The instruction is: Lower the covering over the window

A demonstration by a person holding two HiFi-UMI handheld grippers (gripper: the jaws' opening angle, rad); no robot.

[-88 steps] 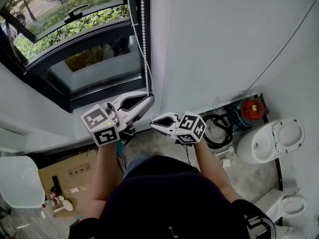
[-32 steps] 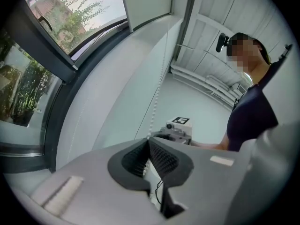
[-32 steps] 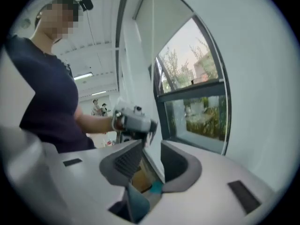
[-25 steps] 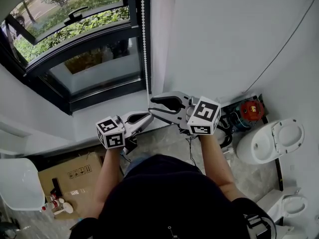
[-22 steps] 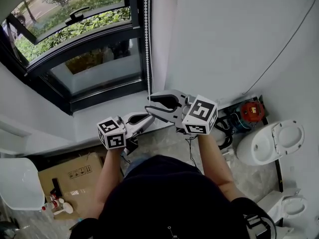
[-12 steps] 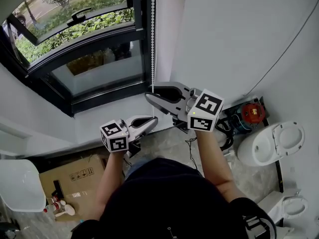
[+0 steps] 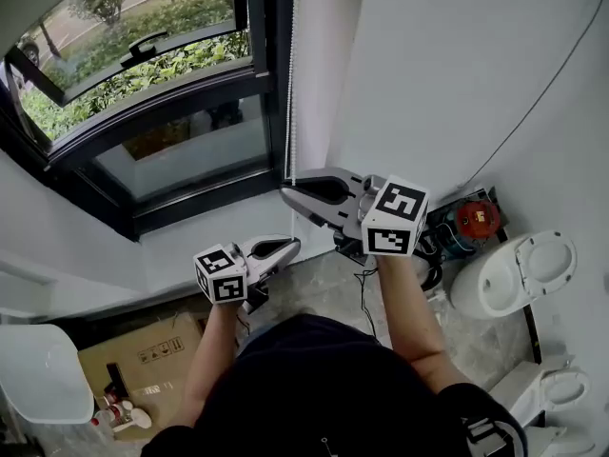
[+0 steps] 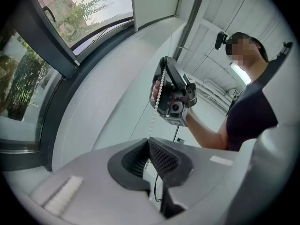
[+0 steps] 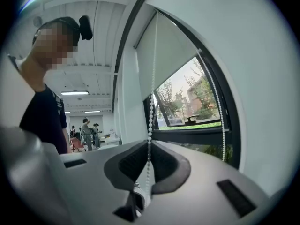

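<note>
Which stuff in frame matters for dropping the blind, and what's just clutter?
Job:
- bead chain
- roller blind
- window
- left gripper, shut on the chain
- right gripper, higher up, jaws just been closing, now pinching the chain

Lying about:
- toilet
- cardboard box
- red device by the wall
</note>
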